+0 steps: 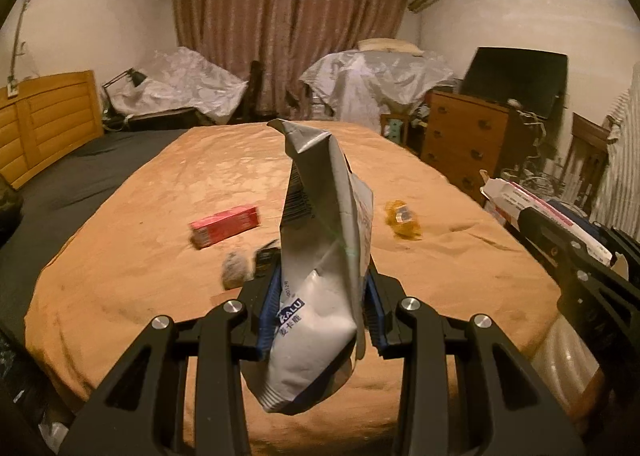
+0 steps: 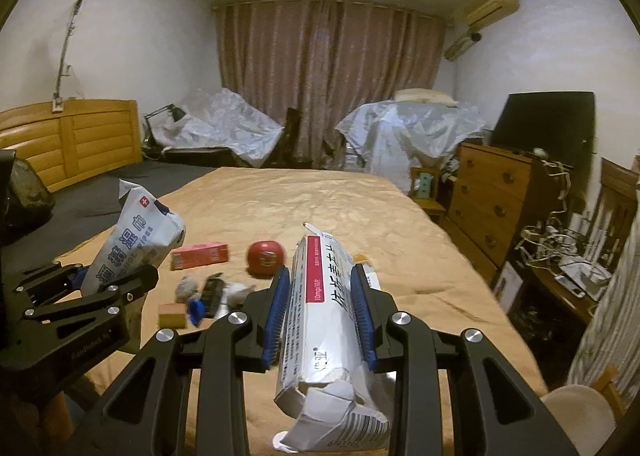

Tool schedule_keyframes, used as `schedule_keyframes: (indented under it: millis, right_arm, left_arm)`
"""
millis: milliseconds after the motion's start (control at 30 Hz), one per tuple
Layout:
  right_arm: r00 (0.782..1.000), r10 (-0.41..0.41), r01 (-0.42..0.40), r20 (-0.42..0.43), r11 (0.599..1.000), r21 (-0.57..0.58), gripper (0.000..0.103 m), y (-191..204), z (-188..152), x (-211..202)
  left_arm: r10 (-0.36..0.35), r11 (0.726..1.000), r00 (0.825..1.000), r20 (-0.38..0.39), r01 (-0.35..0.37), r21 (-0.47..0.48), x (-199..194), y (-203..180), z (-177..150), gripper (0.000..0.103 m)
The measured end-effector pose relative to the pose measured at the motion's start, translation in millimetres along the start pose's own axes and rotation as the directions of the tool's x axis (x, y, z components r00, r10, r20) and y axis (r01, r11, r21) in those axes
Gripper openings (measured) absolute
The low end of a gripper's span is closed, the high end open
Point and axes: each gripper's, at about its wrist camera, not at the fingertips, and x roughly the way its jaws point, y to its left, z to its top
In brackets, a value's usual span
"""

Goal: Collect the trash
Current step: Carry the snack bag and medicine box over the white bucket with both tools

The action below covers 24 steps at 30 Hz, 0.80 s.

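In the left wrist view, the left tool (image 1: 322, 308) is clamping a white wipes pack (image 1: 320, 256) between its blue pads (image 1: 269, 320), the pack standing up toward 12 o'clock over the bed (image 1: 160, 184). It looks soft, light and crinkly, probably near empty, so it would likely fold or slip under a loose pinch; the fuller lower body, where the pads are sitting, seems the surest hold. On the bed beyond, a red box (image 1: 225, 225) is lying at 10 o'clock of the pack and a yellow wrapper (image 1: 403, 219) at 2 o'clock. In the right wrist view, the right tool (image 2: 320, 312) is gripping a white carton (image 2: 326, 316) across its long sides, its torn flap hanging toward 6 o'clock. The carton looks light and thin-walled, stiff along its length but easy to crush; a mid-body hold seems best, clear of the torn end. At 11 o'clock a red ball (image 2: 265, 258) and a heap of small scraps (image 2: 208, 292) are lying on the bed, not yet collected.
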Motion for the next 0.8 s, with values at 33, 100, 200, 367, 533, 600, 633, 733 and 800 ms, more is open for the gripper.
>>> schedule_keyframes:
  millis: [33, 100, 200, 367, 533, 600, 633, 733, 800]
  right_arm:
    - [1.0, -0.009, 0.009, 0.0, 1.0, 0.002, 0.033, -4.7, 0.3, -3.9]
    - [0.999, -0.044, 0.044, -0.002, 0.999, 0.006, 0.033, -20.7, 0.2, -16.5]
    - [0.996, -0.094, 0.095, -0.008, 0.995, 0.019, 0.033, -49.1, -1.9, -37.7]
    - [0.982, -0.185, 0.186, -0.022, 0.982, 0.041, 0.033, -100.5, -10.4, -67.4]
    - [0.96, -0.278, 0.28, -0.037, 0.957, 0.073, 0.033, -151.1, -25.7, -102.5]
    - [0.95, -0.308, 0.312, -0.048, 0.946, 0.088, 0.033, -170.0, -33.0, -115.2]
    - [0.947, -0.317, 0.32, -0.052, 0.943, 0.095, 0.033, -178.3, -35.8, -120.1]
    - [0.937, -0.343, 0.349, -0.067, 0.93, 0.112, 0.033, -200.9, -46.1, -133.2]
    - [0.93, -0.358, 0.366, -0.079, 0.923, 0.123, 0.033, -216.6, -54.4, -142.4]
  left_arm:
    - [-0.019, 1.0, 1.0, -0.001, 0.019, 0.007, -0.3, -7.9, 1.3, 0.035]
    - [-0.048, 0.999, 0.999, -0.001, 0.048, 0.024, -0.8, -21.8, 3.1, 0.035]
    - [-0.099, 0.994, 0.995, -0.009, 0.099, 0.048, -0.8, -45.4, 5.0, 0.035]
    - [-0.194, 0.976, 0.981, -0.027, 0.196, 0.1, -4.8, -91.8, 5.6, 0.035]
    - [-0.28, 0.949, 0.958, -0.058, 0.285, 0.137, -7.4, -136.3, 4.6, 0.035]
    - [-0.304, 0.939, 0.95, -0.067, 0.31, 0.149, -8.6, -152.5, 2.9, 0.035]
    - [-0.317, 0.933, 0.946, -0.071, 0.324, 0.157, -9.6, -160.5, 2.3, 0.035]
    - [-0.342, 0.919, 0.936, -0.082, 0.352, 0.181, -11.4, -180.4, 0.4, 0.035]
    - [-0.356, 0.91, 0.93, -0.09, 0.367, 0.194, -13.0, -191.5, -1.0, 0.035]
